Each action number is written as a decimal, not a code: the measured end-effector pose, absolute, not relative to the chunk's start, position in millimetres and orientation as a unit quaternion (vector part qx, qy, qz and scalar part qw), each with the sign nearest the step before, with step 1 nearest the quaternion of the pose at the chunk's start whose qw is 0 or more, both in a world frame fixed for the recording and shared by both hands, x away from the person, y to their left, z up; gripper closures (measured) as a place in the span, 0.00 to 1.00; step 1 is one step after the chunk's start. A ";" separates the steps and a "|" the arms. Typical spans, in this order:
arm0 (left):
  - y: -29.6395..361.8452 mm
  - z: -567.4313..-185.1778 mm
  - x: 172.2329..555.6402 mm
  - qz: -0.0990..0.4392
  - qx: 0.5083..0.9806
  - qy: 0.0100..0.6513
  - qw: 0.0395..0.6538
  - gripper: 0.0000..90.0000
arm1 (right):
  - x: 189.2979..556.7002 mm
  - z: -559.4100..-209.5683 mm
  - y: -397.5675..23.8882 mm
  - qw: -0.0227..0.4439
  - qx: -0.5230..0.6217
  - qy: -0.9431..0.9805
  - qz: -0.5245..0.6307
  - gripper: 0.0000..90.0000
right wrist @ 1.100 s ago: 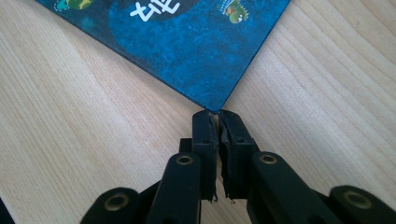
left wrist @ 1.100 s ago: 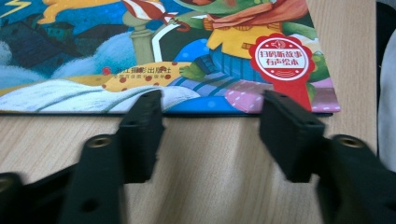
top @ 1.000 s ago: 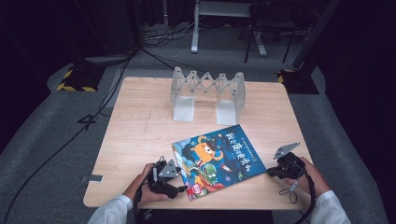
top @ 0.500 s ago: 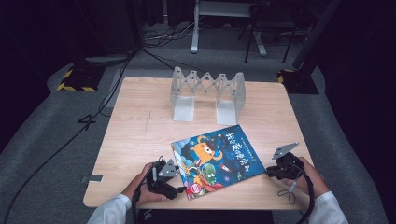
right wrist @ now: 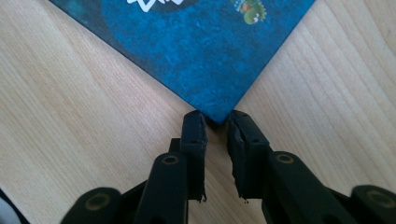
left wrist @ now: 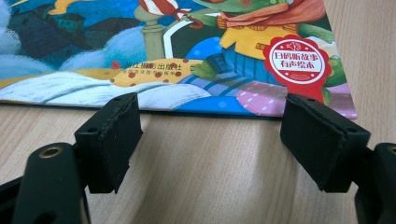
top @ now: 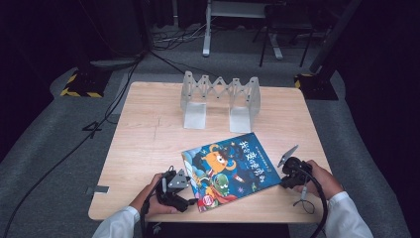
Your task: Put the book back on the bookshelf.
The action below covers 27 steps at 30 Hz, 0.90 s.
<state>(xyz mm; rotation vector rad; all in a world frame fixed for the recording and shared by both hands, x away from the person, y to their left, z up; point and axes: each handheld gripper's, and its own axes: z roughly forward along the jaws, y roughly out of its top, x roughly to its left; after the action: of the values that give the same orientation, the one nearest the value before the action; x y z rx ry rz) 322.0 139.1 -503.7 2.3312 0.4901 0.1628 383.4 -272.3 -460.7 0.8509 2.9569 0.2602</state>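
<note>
A picture book point(top: 230, 166) with a blue cartoon cover lies flat and askew near the table's front edge. My left gripper point(top: 189, 192) rests on the wood at the book's lower left corner. In the left gripper view point(left wrist: 212, 112) it is open, its jaws have just widened, and nothing is between them; the book's edge point(left wrist: 187, 56) lies just beyond the pads. My right gripper point(top: 283, 175) sits at the book's right corner. Its jaws point(right wrist: 217, 119) have just been opening to a narrow gap, and the corner tip of the book point(right wrist: 205, 51) reaches that gap without being pressed.
A clear accordion-style book rack point(top: 220, 99) stands at the back middle of the wooden table point(top: 148, 144). Bare wood lies left of the book. Cables trail from both grippers over the front edge. Dark floor, stands and cables surround the table.
My right hand has shifted a little left, toward the book's right corner. The left hand and the book have stayed put.
</note>
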 end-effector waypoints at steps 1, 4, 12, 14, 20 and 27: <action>139.1 -503.7 322.0 0.063 0.908 0.191 0.368 0.23 | 383.4 -460.7 -272.3 0.027 0.275 0.957 0.084 0.84; 139.2 -503.7 322.3 0.063 0.908 0.191 0.368 0.23 | 381.8 -460.4 -268.6 0.041 0.263 0.961 0.076 0.83; 139.3 -503.9 322.9 0.057 0.908 0.189 0.370 0.21 | 372.6 -465.3 -289.2 0.047 0.281 0.944 0.167 0.84; 140.5 -504.0 323.5 0.053 0.907 0.188 0.372 0.21 | 372.1 -465.9 -291.3 0.046 0.282 0.942 0.176 0.84; 149.8 -504.3 327.4 0.029 0.898 0.204 0.387 0.17 | 370.8 -466.5 -300.3 0.025 0.294 0.926 0.234 0.84; 152.3 -503.8 325.2 0.038 0.901 0.195 0.387 0.13 | 368.3 -460.3 -304.0 0.029 0.300 0.919 0.256 0.84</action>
<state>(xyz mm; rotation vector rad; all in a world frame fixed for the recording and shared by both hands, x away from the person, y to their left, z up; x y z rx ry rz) 325.2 152.3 -503.8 2.2926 0.4967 0.0958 368.3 -304.0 -460.3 0.9241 2.8341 0.7903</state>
